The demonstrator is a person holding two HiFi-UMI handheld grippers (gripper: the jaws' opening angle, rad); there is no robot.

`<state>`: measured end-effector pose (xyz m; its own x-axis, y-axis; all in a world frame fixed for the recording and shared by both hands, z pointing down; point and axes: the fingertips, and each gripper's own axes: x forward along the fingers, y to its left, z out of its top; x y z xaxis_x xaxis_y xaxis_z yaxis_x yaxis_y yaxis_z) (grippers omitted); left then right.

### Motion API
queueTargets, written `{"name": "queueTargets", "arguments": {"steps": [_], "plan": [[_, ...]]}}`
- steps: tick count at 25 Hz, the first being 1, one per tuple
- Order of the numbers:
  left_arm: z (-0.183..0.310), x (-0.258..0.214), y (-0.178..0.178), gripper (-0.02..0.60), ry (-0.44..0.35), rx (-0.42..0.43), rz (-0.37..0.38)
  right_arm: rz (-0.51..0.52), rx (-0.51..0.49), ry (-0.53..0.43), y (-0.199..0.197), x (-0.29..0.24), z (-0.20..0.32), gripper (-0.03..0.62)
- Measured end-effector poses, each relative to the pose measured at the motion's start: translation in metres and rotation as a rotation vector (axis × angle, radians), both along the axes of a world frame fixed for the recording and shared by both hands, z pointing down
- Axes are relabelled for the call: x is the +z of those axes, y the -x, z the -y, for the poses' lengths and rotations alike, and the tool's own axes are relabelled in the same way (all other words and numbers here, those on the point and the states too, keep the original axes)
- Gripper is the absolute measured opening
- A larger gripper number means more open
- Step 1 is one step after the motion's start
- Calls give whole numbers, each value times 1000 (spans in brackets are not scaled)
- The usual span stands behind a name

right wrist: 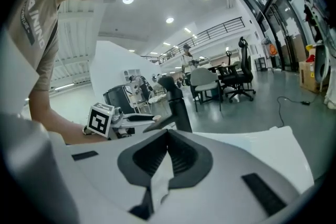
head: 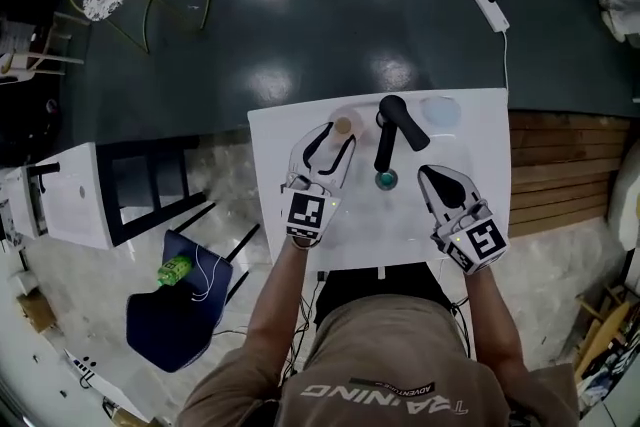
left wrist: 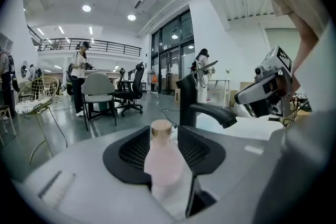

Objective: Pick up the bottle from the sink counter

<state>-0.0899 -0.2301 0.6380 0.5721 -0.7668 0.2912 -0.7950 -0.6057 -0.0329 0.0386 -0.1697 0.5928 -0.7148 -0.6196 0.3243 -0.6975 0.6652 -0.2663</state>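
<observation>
The bottle (left wrist: 164, 157), pale pink with a tan cap, stands on the white table (head: 280, 185) just left of the black faucet (head: 392, 120). The left gripper (head: 338, 137) has its fingers wide, one on each side of the bottle, apparently not pressing it. Right of the faucet, the right gripper (head: 428, 175) has its fingers together, empty.

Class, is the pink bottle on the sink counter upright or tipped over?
Upright: the bottle stands vertical, its cap on top.
</observation>
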Motion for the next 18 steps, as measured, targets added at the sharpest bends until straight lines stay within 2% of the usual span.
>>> {"name": "queueTargets", "arguments": {"steps": [9,18], "plan": [[8,6,1,147,-10,-11,-61,-29,33,40,-6,7,-5,8],[9,5,-2,135,-53,13,-107,-65,11,70,-2,18,-17,8]]}}
